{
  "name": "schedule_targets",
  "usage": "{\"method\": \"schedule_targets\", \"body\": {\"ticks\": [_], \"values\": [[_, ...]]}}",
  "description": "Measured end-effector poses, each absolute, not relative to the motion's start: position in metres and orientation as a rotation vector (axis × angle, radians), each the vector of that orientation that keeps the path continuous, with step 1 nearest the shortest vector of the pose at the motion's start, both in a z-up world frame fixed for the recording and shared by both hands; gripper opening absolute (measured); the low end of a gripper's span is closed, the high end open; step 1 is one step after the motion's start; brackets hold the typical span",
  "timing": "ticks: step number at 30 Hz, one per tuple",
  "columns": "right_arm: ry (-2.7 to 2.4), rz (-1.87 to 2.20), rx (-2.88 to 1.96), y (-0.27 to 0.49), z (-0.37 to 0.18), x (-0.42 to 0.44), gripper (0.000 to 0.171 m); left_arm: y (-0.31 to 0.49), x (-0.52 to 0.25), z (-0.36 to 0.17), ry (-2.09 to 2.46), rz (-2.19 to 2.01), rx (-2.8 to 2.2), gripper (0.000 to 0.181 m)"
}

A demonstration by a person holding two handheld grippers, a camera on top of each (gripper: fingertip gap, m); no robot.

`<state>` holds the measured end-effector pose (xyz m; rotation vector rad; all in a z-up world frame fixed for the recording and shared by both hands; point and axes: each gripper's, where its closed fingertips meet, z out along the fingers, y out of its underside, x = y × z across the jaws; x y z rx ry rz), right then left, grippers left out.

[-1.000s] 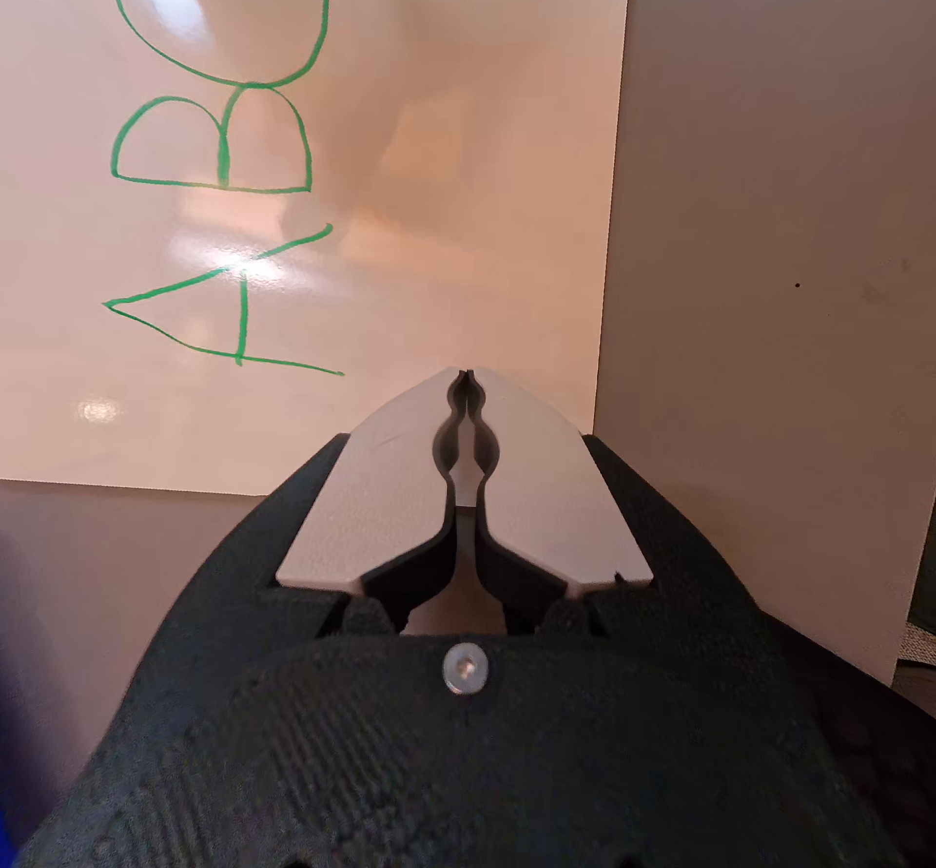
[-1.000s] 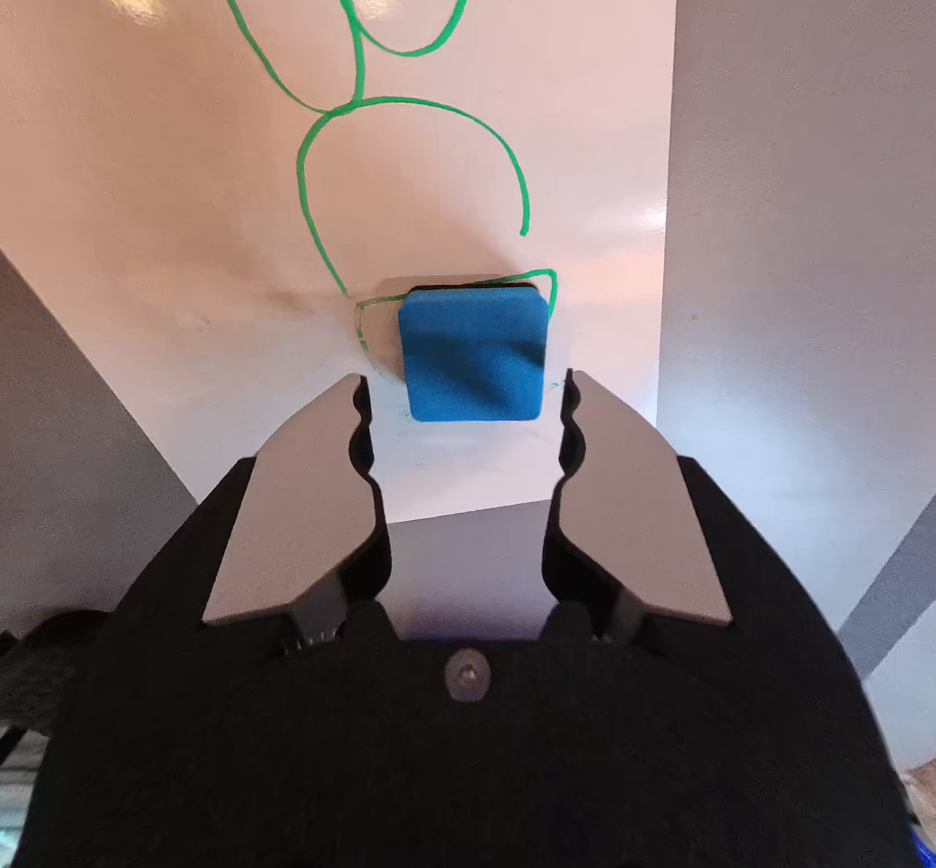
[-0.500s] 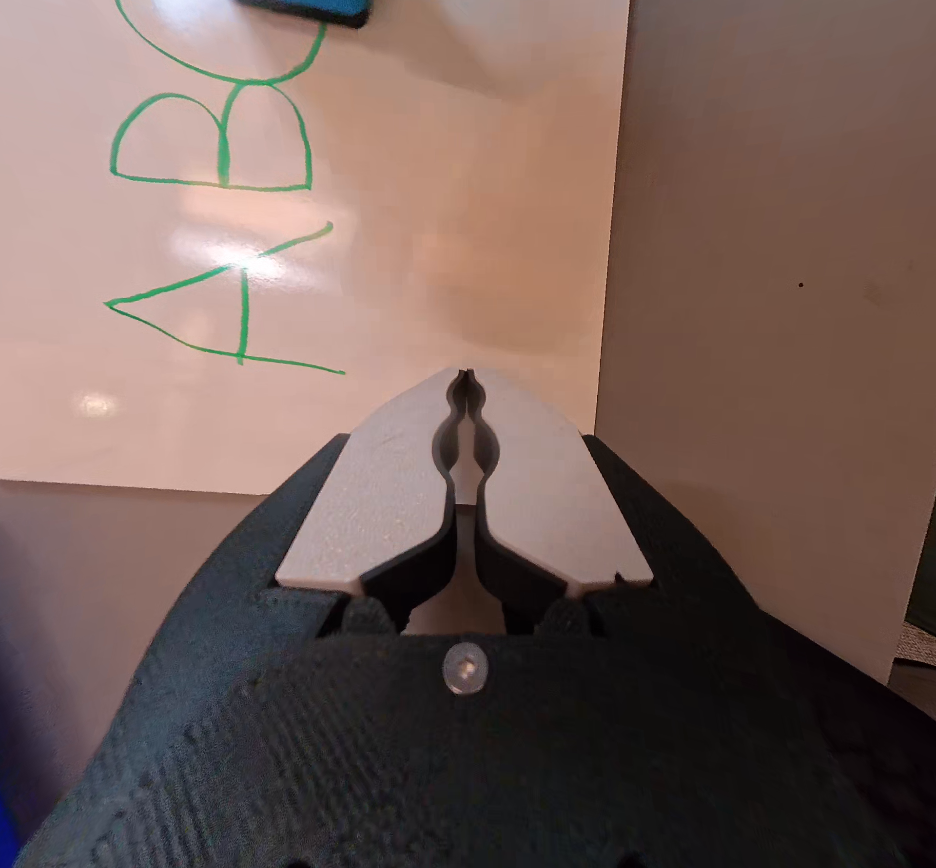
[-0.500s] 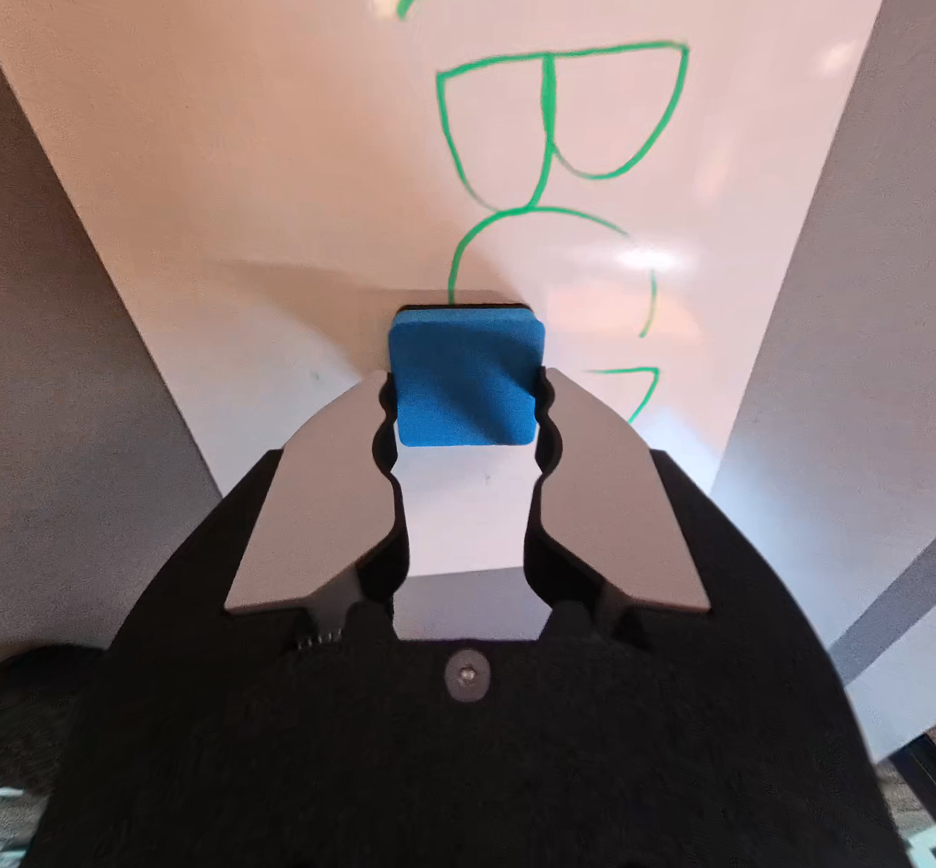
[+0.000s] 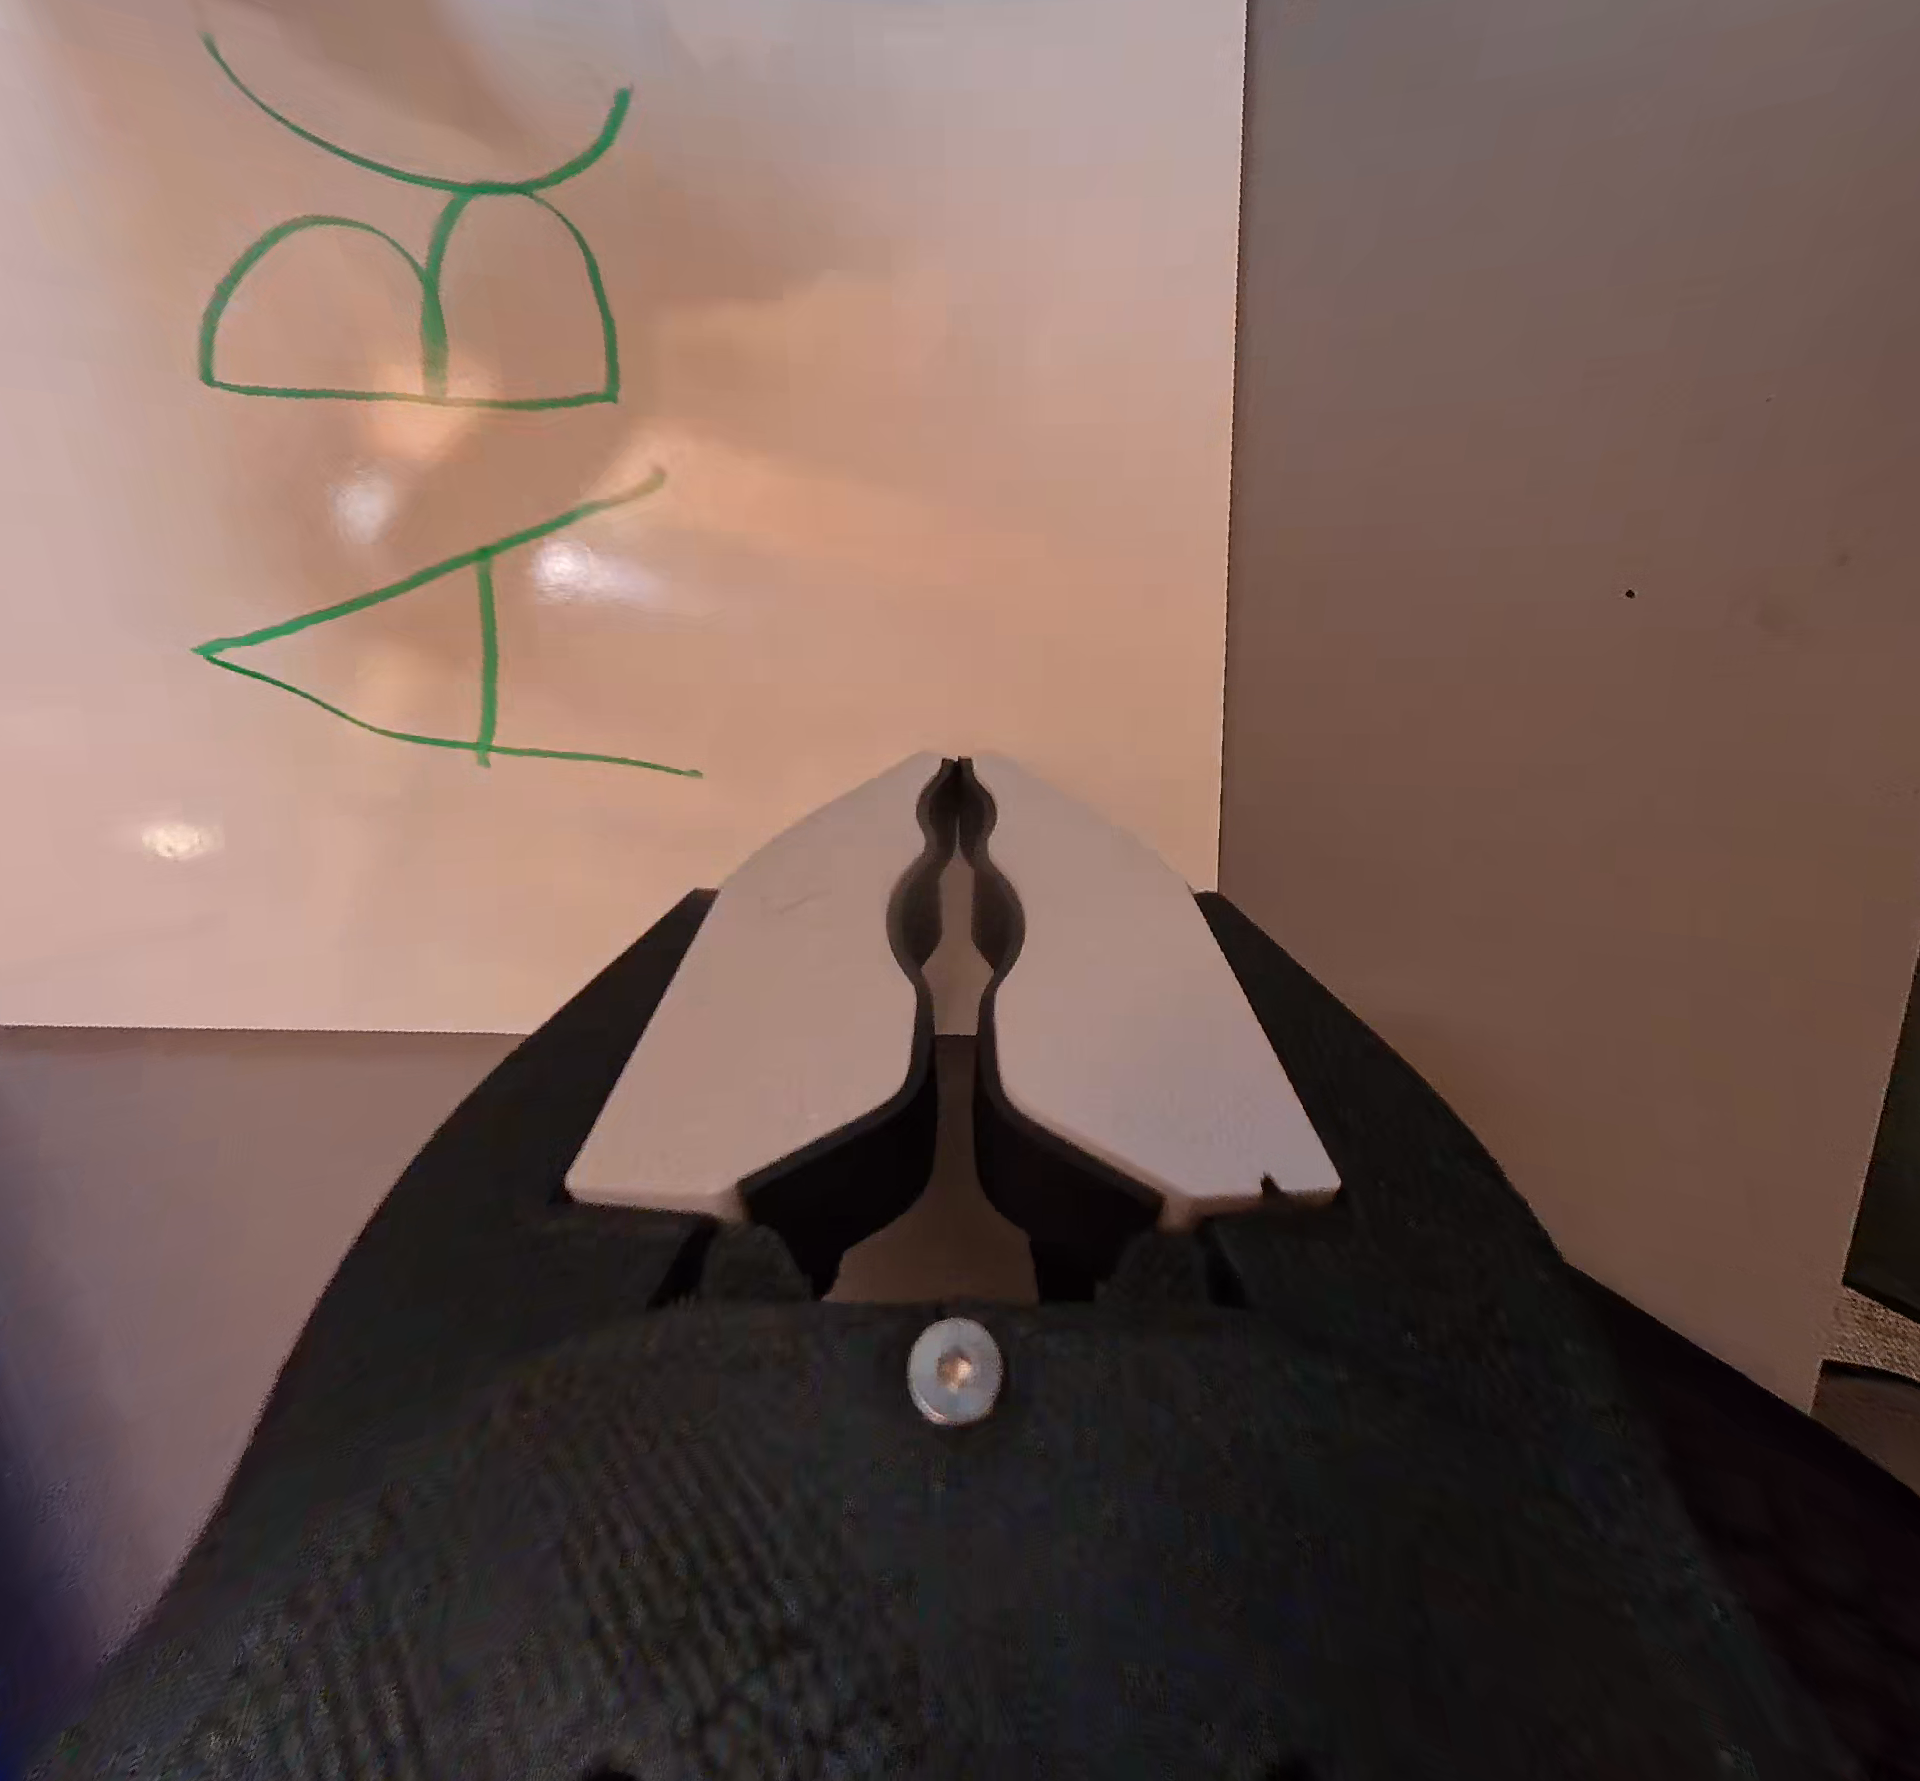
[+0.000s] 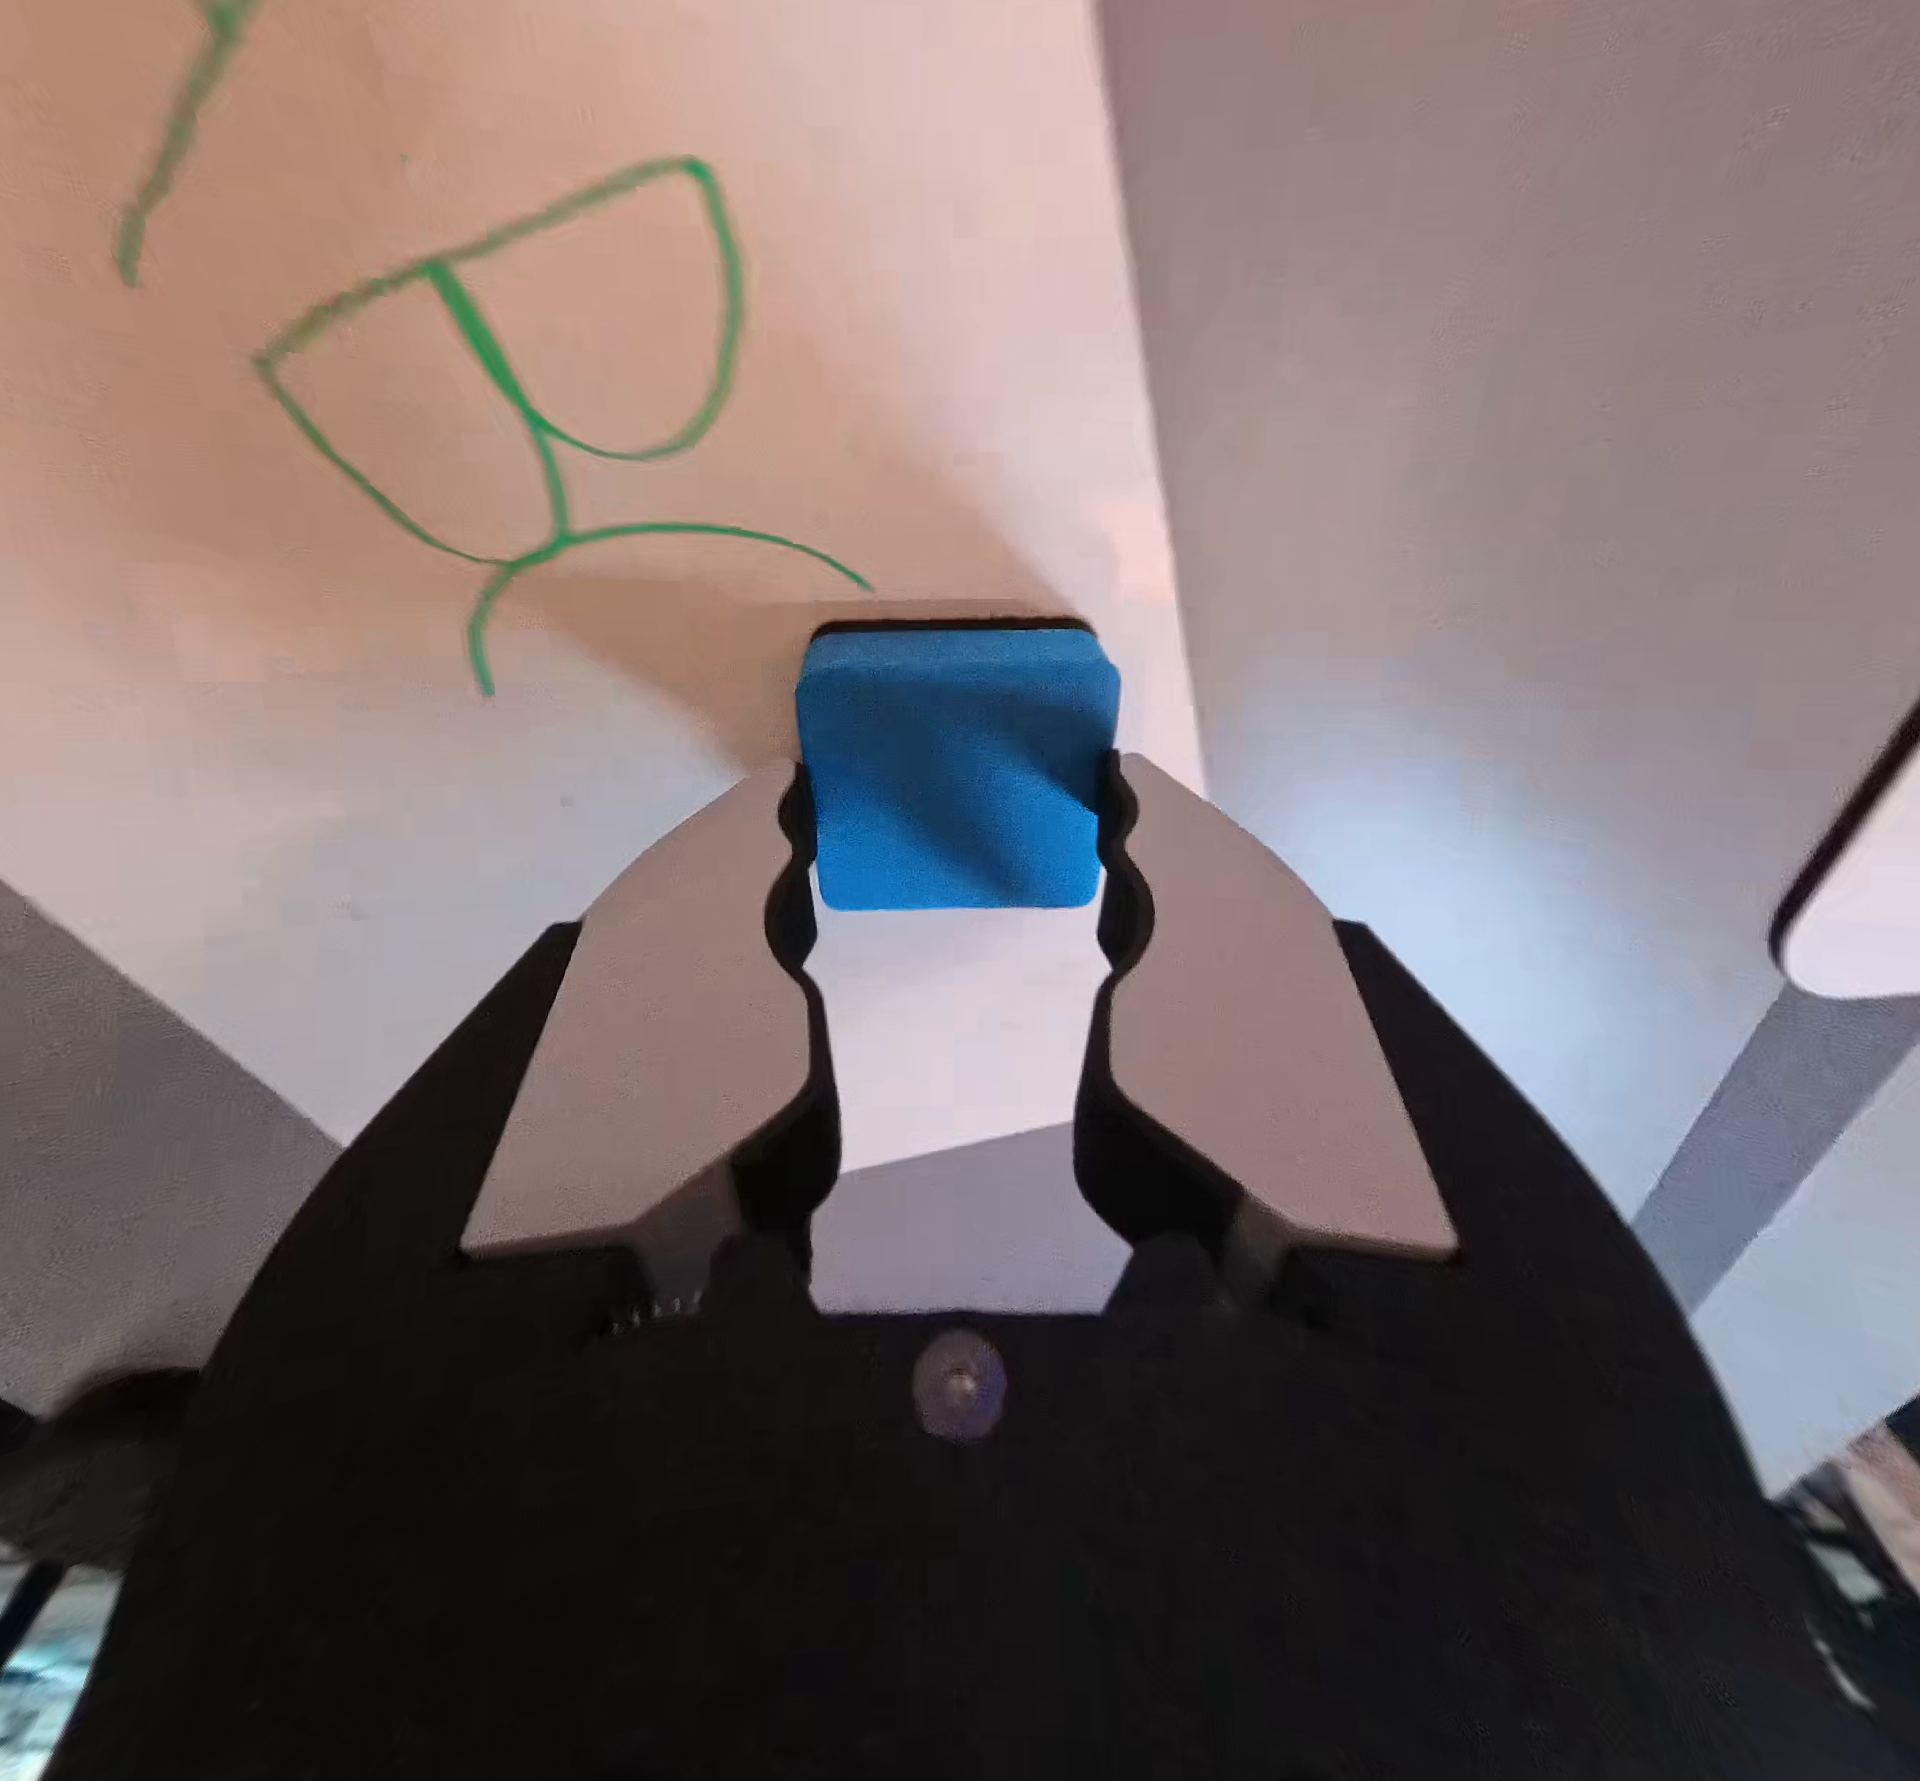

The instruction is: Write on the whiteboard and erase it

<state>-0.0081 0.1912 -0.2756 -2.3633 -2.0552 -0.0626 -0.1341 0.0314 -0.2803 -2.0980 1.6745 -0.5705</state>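
Right wrist view: right gripper [image 6: 951, 781] clamps eraser [image 6: 951, 775] | left gripper [image 5: 957, 767] closed, empty | eraser underside hidden

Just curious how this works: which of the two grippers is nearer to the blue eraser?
Right. The right gripper grips the blue eraser against the whiteboard; the left gripper sits shut and apart, near the board's opposite end.

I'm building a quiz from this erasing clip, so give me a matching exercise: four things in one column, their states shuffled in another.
Things:
1. left gripper
2. right gripper
3. blue eraser
4. green marks

States:
a. pressed flat on the whiteboard
b. fingers shut, holding nothing
c. partly wiped, most still on the board
d. fingers clamped on the eraser's sides

Pairs: 1-b, 2-d, 3-a, 4-c
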Motion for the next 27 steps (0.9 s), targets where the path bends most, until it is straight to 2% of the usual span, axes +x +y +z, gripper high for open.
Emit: {"method": "schedule_targets", "body": {"ticks": [2, 6, 11, 17, 23, 27], "values": [[-2.036, -0.041, -2.421, 0.194, -0.275, 0.011, 0.053, 0.031, -0.134, -0.280, 1.673, -0.570, -2.095, 0.000], [-2.253, -0.083, -2.279, 0.145, -0.276, 0.004, 0.053, 0.031, -0.134, -0.280, 1.678, -0.595, -2.095, 0.000], [-2.015, -0.061, -2.414, 0.211, -0.276, -0.002, 0.052, 0.031, -0.133, -0.280, 1.668, -0.585, -2.093, 0.000], [-2.361, -0.119, -2.217, 0.114, -0.275, 0.022, 0.052, 0.030, -0.133, -0.280, 1.673, -0.615, -2.091, 0.000], [-1.934, -0.053, -2.476, 0.198, -0.277, 0.034, 0.053, 0.030, -0.134, -0.280, 1.660, -0.606, -2.093, 0.000], [-2.143, -0.090, -2.386, 0.147, -0.276, 0.044, 0.052, 0.030, -0.135, -0.280, 1.656, -0.629, -2.097, 0.000]]}}
